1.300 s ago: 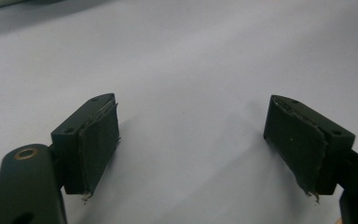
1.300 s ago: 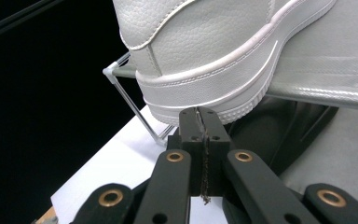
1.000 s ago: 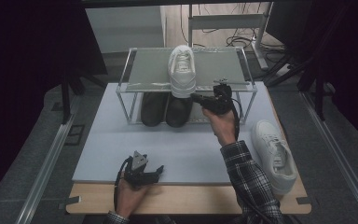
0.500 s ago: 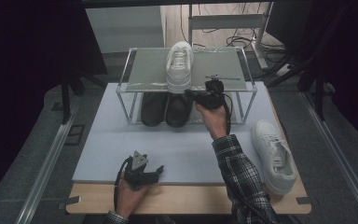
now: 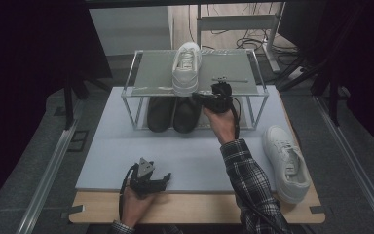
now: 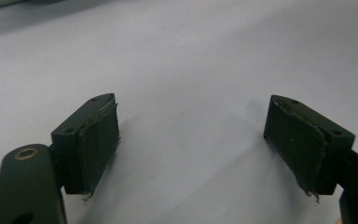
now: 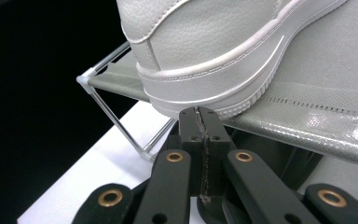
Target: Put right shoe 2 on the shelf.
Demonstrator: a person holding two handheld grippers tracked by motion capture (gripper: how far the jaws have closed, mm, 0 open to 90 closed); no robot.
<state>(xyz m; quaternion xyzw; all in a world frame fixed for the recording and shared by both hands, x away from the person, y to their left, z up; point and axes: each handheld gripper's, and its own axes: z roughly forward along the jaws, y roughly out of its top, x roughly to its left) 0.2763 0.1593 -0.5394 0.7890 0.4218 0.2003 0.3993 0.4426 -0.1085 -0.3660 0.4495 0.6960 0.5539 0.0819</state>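
R gripper (image 7: 199,114) jaws closed flat together, nothing between; tips just at the heel sole of white sneaker (image 5: 186,67), contact can't be told. Sneaker sits on top shelf of rack (image 5: 146,80), heel at front edge. Dark shoe pair (image 5: 173,114) on shelf below. L gripper (image 5: 148,179) resting near table front edge, jaws wide apart, empty. 2nd white sneaker (image 5: 286,161) on mat (image 5: 126,156), far R.

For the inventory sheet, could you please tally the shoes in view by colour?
White shoes: 2, one on the rack's top shelf, one on the table at right
Dark shoes: 2, a pair under the shelf
Total: 4
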